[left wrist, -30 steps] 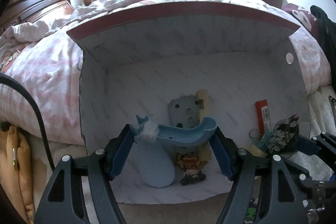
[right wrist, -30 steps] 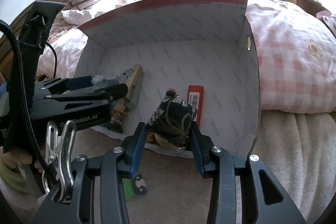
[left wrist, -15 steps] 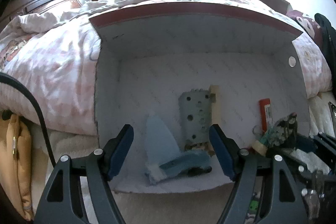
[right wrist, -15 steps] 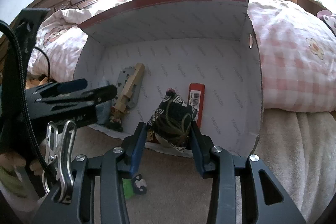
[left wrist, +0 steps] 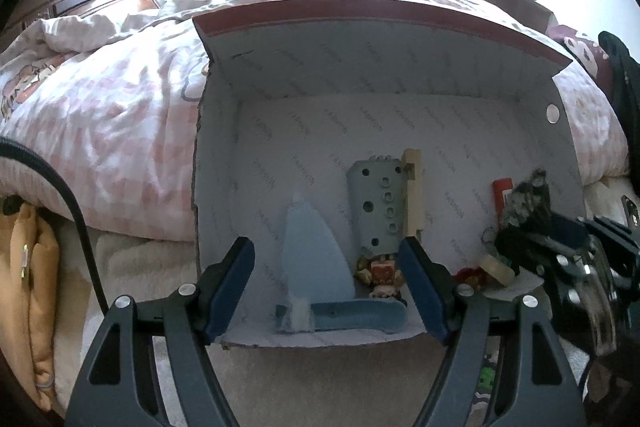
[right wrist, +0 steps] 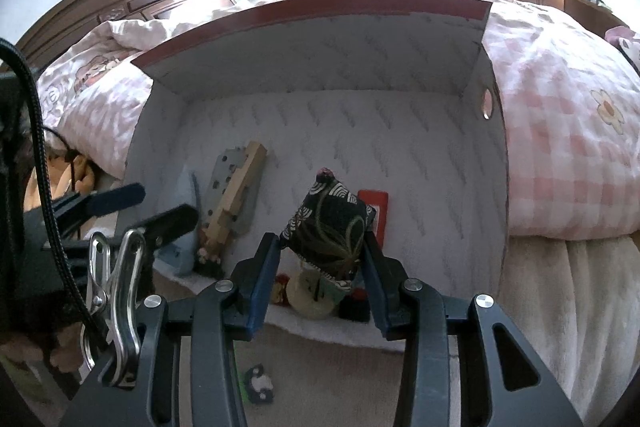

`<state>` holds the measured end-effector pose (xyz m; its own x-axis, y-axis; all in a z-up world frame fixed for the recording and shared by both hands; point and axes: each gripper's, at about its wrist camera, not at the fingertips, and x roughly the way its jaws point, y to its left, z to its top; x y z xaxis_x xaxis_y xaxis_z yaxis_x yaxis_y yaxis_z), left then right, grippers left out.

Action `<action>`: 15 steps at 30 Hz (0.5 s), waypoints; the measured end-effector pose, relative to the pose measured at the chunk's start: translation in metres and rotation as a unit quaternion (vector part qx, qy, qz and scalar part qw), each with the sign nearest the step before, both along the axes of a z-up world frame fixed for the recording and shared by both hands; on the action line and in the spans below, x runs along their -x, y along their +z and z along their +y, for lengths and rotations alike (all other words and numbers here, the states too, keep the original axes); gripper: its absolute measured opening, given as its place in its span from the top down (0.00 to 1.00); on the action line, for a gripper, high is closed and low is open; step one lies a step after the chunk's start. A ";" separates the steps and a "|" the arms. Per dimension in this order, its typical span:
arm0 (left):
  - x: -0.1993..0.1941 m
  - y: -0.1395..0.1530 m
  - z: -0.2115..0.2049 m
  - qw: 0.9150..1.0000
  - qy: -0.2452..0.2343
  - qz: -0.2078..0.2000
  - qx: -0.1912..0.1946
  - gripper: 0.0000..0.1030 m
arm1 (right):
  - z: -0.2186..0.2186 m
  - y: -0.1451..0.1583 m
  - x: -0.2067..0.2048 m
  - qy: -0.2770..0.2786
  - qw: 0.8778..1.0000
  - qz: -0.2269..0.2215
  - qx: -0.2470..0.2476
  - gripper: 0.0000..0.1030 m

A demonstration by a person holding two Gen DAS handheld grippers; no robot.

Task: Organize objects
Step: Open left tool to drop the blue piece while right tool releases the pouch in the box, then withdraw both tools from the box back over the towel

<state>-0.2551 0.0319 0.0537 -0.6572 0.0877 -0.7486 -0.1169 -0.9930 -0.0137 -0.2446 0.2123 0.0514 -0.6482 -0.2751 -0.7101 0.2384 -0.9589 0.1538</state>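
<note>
A large open cardboard box (left wrist: 224,187) lies on its side against the bed. On its floor lies a blue curved plastic piece (left wrist: 352,317) with white fluff on one end. My left gripper (left wrist: 326,283) is open and empty, just in front of that piece. My right gripper (right wrist: 322,247) is shut on a black patterned fabric pouch (right wrist: 330,225) and holds it at the box mouth; the pouch also shows in the left wrist view (left wrist: 528,203).
Inside the box are a pale blue cone shape (left wrist: 314,255), a grey holed plate (left wrist: 376,209) with a wooden block (left wrist: 414,195), a small figurine (left wrist: 380,273), a red card (right wrist: 376,211) and a tape roll (right wrist: 312,293). A pink checked quilt (right wrist: 568,163) flanks the box. Small toys (right wrist: 258,385) lie on the carpet.
My left gripper let go of the blue curved piece, which now lies on the box floor, and drew back open. The right gripper kept its hold on the pouch and moved slightly closer.
</note>
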 end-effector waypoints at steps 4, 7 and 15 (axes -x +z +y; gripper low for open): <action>-0.006 0.001 -0.002 1.000 0.001 0.003 -0.004 0.27 | -0.004 0.001 0.009 -0.002 1.000 0.001 -0.003 0.59; -0.007 0.002 -0.004 1.000 0.002 0.005 -0.004 0.27 | -0.007 0.001 0.014 -0.005 1.000 0.001 -0.005 0.59; -0.015 0.005 -0.004 1.000 -0.003 0.008 -0.011 0.27 | -0.007 0.005 0.010 -0.009 1.000 0.017 -0.004 0.36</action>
<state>-0.2404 0.0279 0.0589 -0.6680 0.1085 -0.7362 -0.1236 -0.9917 -0.0339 -0.2543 0.2055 0.0562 -0.6774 -0.2576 -0.6890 0.2259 -0.9643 0.1385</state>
